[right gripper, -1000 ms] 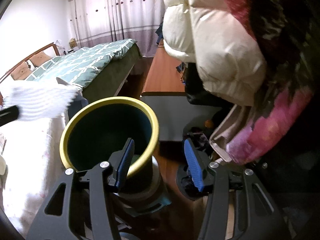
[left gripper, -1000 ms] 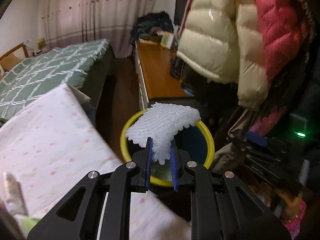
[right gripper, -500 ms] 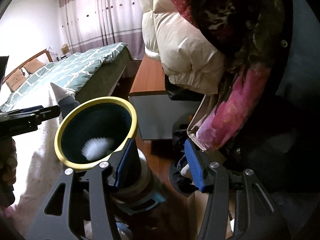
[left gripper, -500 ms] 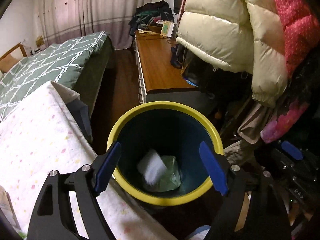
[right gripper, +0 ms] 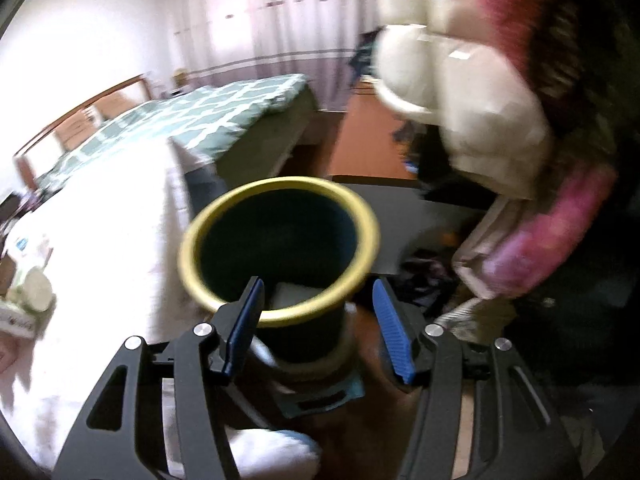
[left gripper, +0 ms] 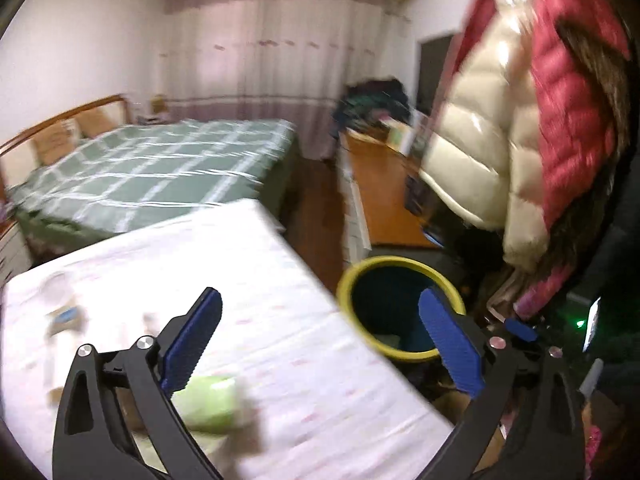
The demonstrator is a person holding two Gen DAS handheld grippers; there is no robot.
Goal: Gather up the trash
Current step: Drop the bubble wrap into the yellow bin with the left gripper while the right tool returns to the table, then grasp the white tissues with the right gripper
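A dark blue trash bin with a yellow rim [left gripper: 400, 276] stands on the floor beside a table with a white dotted cloth [left gripper: 280, 320]. It fills the middle of the right wrist view [right gripper: 280, 208], with white foam trash [right gripper: 292, 294] inside. My left gripper [left gripper: 320, 332] is open and empty above the table's edge, left of the bin. A blurred green item [left gripper: 208, 400] lies on the cloth near its left finger. My right gripper [right gripper: 320, 320] is open and empty, its fingers on either side of the bin's near rim.
Puffy cream and red jackets [left gripper: 520, 120] hang close on the right. A bed with a green checked cover [left gripper: 152, 168] lies behind the table. A wooden desk [left gripper: 380, 200] stands beyond the bin. Small items [right gripper: 28, 292] lie on the cloth at the left.
My left gripper opened and the white foam dropped into the bin. It then swung left and back over the table. The right gripper shifted toward the bin.
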